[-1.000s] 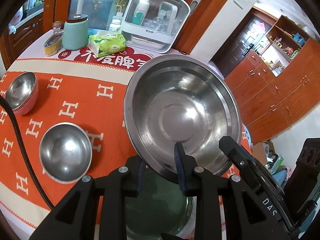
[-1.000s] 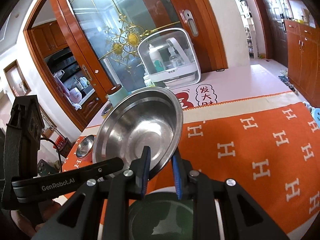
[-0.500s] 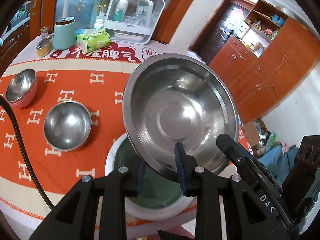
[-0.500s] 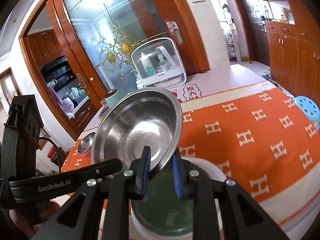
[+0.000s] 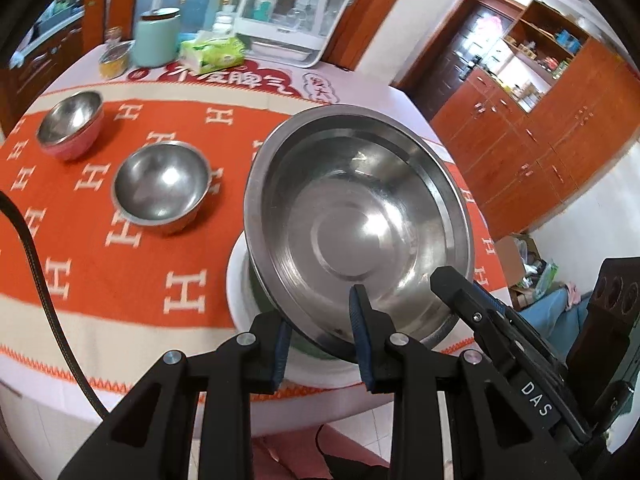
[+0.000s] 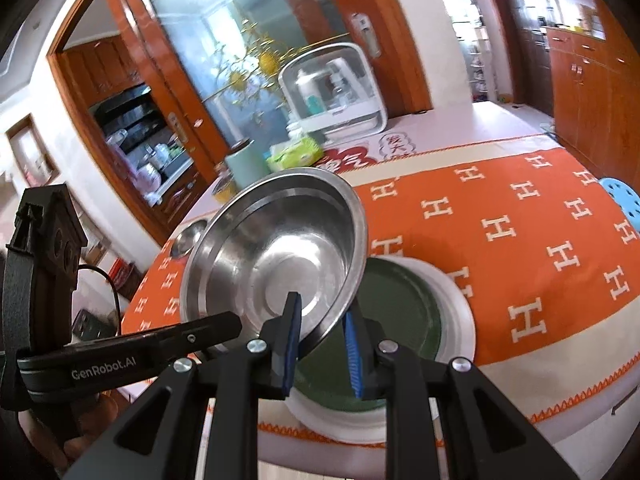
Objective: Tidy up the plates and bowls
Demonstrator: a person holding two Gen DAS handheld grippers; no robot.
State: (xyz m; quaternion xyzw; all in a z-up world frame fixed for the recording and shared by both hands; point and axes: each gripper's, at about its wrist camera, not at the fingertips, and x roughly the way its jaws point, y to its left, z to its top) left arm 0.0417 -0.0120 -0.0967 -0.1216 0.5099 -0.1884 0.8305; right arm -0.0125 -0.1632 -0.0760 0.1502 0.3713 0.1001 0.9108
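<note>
A large steel basin (image 5: 356,220) is held tilted by both grippers above a green plate (image 6: 400,304) that lies on a white plate (image 6: 460,312). My left gripper (image 5: 320,336) is shut on the basin's near rim. My right gripper (image 6: 322,336) is shut on the rim at the basin's other side (image 6: 280,252). A steel bowl (image 5: 160,186) and a pink-sided steel bowl (image 5: 70,124) sit on the orange cloth to the left.
A mint canister (image 5: 154,38), a tissue pack (image 5: 212,54), a tin (image 5: 114,60) and a white bottle cabinet (image 5: 292,28) stand at the table's far side. The near table edge (image 5: 120,396) runs just below the plates. A blue stool (image 6: 620,198) stands at right.
Both grippers have pulled back and lowered with the basin, so the stacked plates and the table's near edge now show under it. The basin sits closer to the green plate.
</note>
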